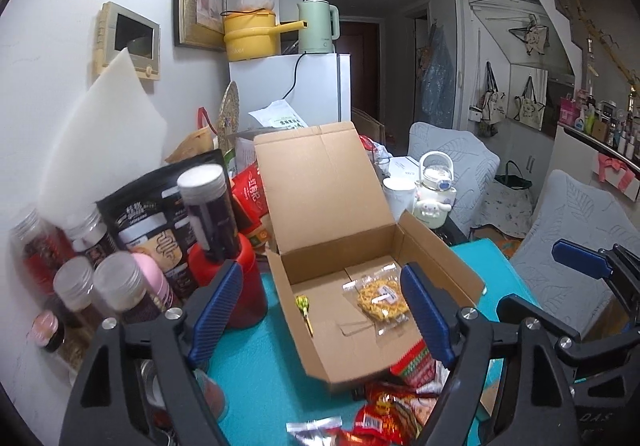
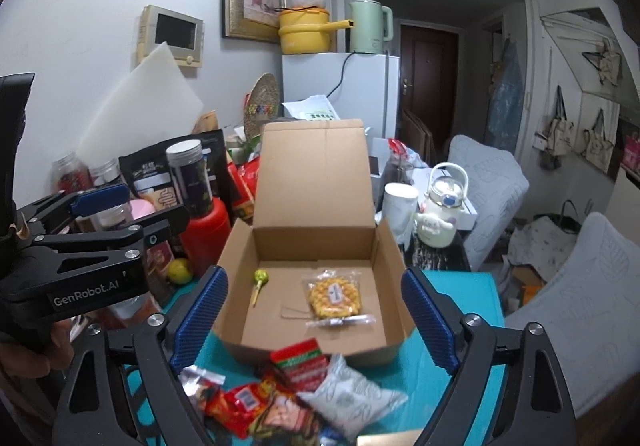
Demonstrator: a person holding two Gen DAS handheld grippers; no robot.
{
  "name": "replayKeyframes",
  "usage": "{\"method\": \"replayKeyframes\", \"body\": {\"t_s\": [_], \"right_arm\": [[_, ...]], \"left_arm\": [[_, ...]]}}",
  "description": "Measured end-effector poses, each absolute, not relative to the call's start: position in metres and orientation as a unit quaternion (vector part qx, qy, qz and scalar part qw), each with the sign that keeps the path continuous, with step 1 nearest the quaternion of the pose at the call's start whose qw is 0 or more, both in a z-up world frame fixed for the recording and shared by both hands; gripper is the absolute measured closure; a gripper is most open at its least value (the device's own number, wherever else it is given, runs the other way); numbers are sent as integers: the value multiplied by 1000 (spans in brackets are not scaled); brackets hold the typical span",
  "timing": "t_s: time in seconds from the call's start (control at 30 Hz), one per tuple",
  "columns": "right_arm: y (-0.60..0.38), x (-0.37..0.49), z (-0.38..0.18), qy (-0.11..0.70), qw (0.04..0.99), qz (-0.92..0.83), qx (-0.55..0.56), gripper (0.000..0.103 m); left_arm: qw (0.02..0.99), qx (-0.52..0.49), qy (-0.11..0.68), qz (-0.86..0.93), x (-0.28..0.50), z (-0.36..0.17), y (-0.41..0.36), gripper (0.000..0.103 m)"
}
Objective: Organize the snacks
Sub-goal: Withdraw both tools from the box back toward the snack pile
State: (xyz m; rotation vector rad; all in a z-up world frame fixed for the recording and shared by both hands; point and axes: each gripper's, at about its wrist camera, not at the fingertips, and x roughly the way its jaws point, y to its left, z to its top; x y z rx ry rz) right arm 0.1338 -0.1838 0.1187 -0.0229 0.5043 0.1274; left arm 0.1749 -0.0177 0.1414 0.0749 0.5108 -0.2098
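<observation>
Left gripper (image 1: 320, 310): held with its blue pads spread apart, nothing clamped between them; it is aimed down at the open cardboard box (image 1: 352, 242).
Right gripper (image 2: 316, 320): likewise held wide, nothing gripped; the box (image 2: 316, 246) is framed between its pads from this view.
Box contents: a green lollipop (image 2: 261, 278) is seen lying at the left of the box floor, and a clear-wrapped yellow biscuit (image 2: 335, 296) at the right, well apart from each other.
Loose snacks: a pile of packets (image 2: 288, 398) is left on the teal table (image 2: 452, 294) just in front of the box, among them a red-and-green packet (image 2: 300, 364) leaning at the front wall and a white pouch (image 2: 352, 394).
Step in hand: two items are judged as already placed; both grippers appear free between placements.
Next move: one gripper would need to be lowered toward the pile, closed on a single packet, and carried over the front wall into bare box floor.
Surroundings: jars and a red canister (image 1: 228, 278) are crowded at the left of the box.
</observation>
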Motion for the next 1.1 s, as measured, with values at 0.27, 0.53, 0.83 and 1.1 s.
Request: {"method": "replayKeyframes", "body": {"t_s": [0.27, 0.53, 0.83, 1.1], "right_arm": [[-172, 101, 99, 255, 965, 57, -8, 13], [-162, 82, 71, 269, 961, 57, -4, 13], [-155, 67, 41, 282, 958, 51, 2, 13], [-152, 58, 10, 314, 949, 33, 0, 13]], "left_arm": [[955, 36, 270, -119, 146, 121, -5, 21], [949, 45, 282, -134, 119, 97, 0, 21], [939, 43, 309, -141, 106, 69, 9, 21], [933, 43, 328, -145, 92, 45, 8, 21]]}}
